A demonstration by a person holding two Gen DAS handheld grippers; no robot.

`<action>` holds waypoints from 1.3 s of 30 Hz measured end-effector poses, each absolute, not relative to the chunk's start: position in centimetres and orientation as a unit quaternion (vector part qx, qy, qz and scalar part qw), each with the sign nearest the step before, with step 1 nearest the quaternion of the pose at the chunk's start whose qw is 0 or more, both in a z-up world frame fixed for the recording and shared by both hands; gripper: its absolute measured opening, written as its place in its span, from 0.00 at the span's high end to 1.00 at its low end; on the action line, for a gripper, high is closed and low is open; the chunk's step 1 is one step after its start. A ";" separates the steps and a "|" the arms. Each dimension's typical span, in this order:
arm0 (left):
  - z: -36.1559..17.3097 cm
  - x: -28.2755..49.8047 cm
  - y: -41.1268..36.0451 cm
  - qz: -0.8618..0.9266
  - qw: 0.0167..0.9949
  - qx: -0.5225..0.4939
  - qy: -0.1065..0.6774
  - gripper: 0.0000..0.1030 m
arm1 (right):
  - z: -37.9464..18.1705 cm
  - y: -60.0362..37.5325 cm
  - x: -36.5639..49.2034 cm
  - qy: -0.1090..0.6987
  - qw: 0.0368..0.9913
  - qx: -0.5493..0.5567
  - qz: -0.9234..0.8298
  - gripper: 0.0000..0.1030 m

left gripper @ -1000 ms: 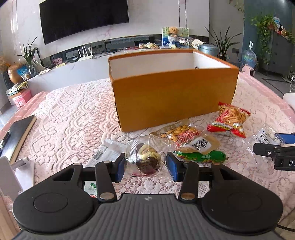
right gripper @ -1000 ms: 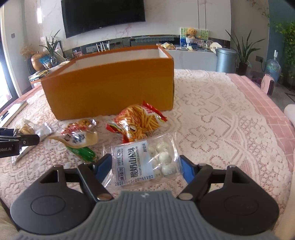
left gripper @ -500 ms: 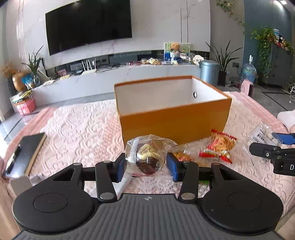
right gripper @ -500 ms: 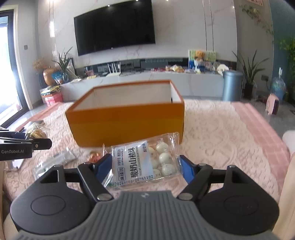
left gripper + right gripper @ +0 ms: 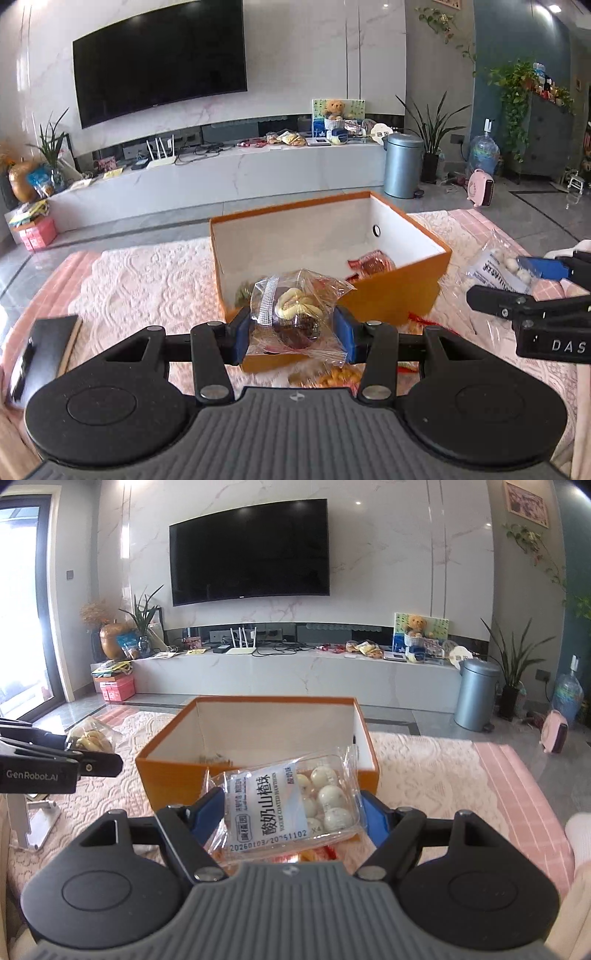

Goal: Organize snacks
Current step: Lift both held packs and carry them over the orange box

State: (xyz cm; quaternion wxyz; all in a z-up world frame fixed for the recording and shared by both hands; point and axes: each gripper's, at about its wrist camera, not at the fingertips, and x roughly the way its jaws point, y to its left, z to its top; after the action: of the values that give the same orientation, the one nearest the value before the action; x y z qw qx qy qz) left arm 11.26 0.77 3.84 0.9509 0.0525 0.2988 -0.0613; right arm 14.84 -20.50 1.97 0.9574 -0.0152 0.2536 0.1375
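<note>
Hiding snacks [image 5: 328, 376] (mostly) behind gripper [image 5: 293, 330]

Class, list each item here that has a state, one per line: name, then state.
Orange box: open, no lid, some snacks inside.
Left gripper: shut on pastry packet, held above the table.
Right gripper: shut on yogurt-ball pack, held above the table.
Television: screen dark.

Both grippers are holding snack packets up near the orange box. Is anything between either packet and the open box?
Nothing visible blocks either one. The left gripper holds the clear pastry packet and the right gripper holds the white-ball packet, both above the near wall of the orange box. The box has no lid, and the few snacks inside leave room.
</note>
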 end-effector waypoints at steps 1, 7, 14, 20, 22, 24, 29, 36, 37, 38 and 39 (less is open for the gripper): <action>4.0 11.7 0.7 -0.061 0.951 0.056 0.297 0.49 | 2.3 -20.4 15.4 0.252 0.958 -0.018 0.139 0.27; 5.0 14.6 0.6 -0.068 0.951 0.059 0.295 0.49 | 4.3 -19.3 18.7 0.243 0.958 -0.027 0.151 0.27; 5.2 17.9 0.2 -0.070 0.952 0.074 0.288 0.49 | 5.2 -17.4 23.4 0.247 0.954 -0.043 0.165 0.27; 3.9 20.9 -0.2 -0.069 0.945 0.087 0.309 0.49 | 4.6 -15.6 27.7 0.273 0.945 -0.057 0.171 0.27; 3.2 21.9 -0.4 -0.066 0.940 0.096 0.320 0.49 | 4.1 -15.2 29.0 0.287 0.941 -0.061 0.170 0.27; 2.4 23.0 -0.4 -0.063 0.934 0.104 0.336 0.49 | 3.4 -14.7 30.6 0.302 0.936 -0.067 0.168 0.27; -0.1 25.1 -0.1 -0.063 0.918 0.116 0.373 0.49 | 1.8 -14.2 34.2 0.341 0.924 -0.067 0.159 0.27; -2.1 26.7 -0.3 -0.057 0.903 0.160 0.394 0.49 | -0.5 -13.2 37.5 0.375 0.909 -0.089 0.155 0.27; -2.3 26.8 -0.5 -0.056 0.901 0.168 0.396 0.49 | -0.8 -13.0 37.6 0.379 0.908 -0.094 0.155 0.27; -2.5 27.0 -0.6 -0.055 0.898 0.174 0.399 0.49 | -1.2 -12.7 37.7 0.384 0.905 -0.102 0.156 0.27; -2.7 27.2 -0.6 -0.053 0.895 0.179 0.405 0.49 | -1.4 -12.4 38.0 0.387 0.902 -0.109 0.155 0.27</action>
State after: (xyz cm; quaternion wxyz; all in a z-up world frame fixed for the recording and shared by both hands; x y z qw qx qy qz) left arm 27.21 -0.63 -2.72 0.8950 0.1793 0.4050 -0.0535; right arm 38.00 -12.40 -1.44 0.9024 -0.1094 0.3870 0.1545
